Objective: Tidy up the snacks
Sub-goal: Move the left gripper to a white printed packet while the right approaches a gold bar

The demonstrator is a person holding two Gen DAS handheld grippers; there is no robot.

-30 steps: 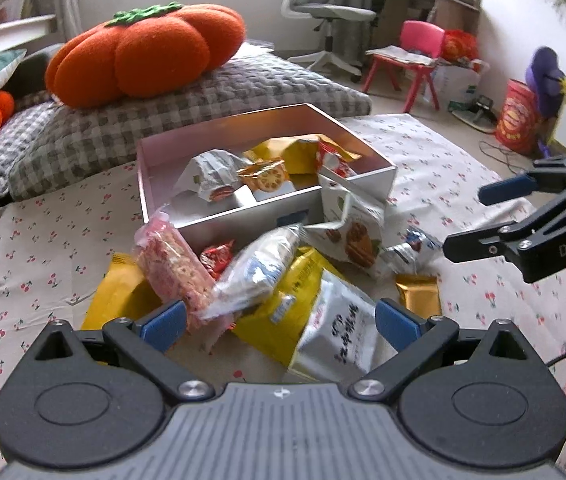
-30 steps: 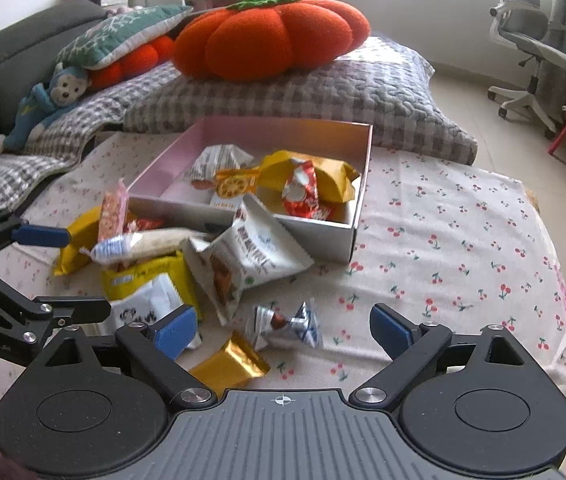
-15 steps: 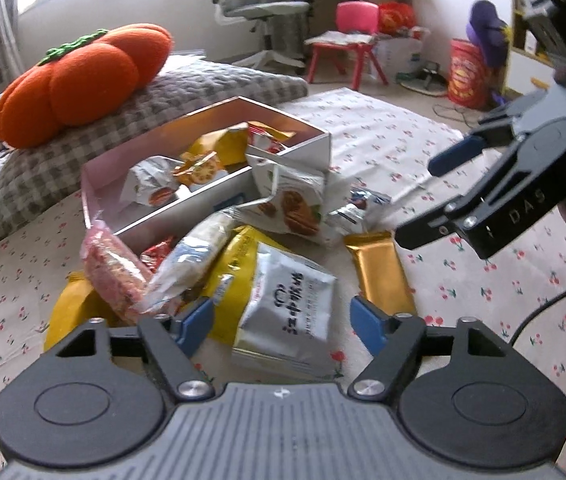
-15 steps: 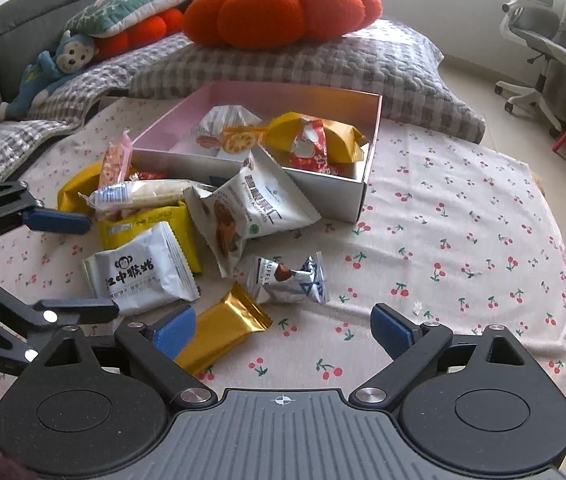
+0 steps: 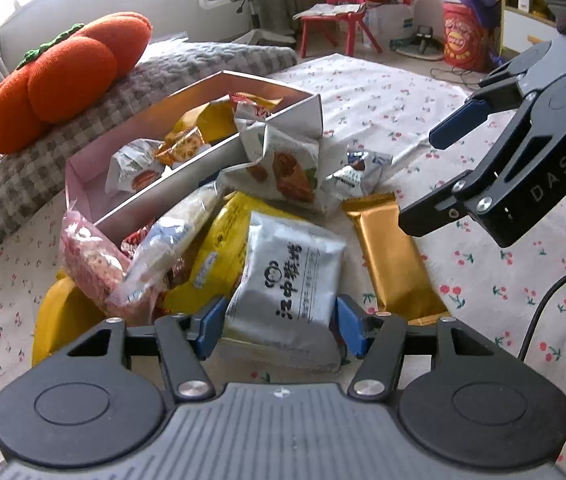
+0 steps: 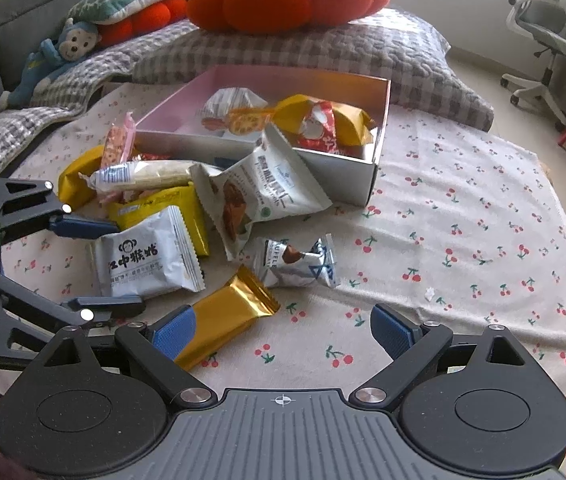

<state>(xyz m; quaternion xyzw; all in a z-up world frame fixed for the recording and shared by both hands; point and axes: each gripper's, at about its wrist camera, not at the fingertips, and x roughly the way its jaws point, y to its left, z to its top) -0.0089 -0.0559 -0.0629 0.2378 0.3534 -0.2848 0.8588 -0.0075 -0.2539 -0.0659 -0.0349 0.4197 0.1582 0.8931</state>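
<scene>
Left wrist view: the left gripper [image 5: 279,326] has just been closing; its 2 blue pads flank a silver-grey foil snack packet [image 5: 289,284] beside the open pink cardboard box [image 5: 187,108], contact unclear.

Right wrist view: the right gripper [image 6: 283,330] gapes wide, a gold foil bar [image 6: 225,316] against its left pad.

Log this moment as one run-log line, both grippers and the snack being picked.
left gripper: closing around silver packet, contact unclear | right gripper: open, gold bar at its left finger | box: partly filled
</scene>
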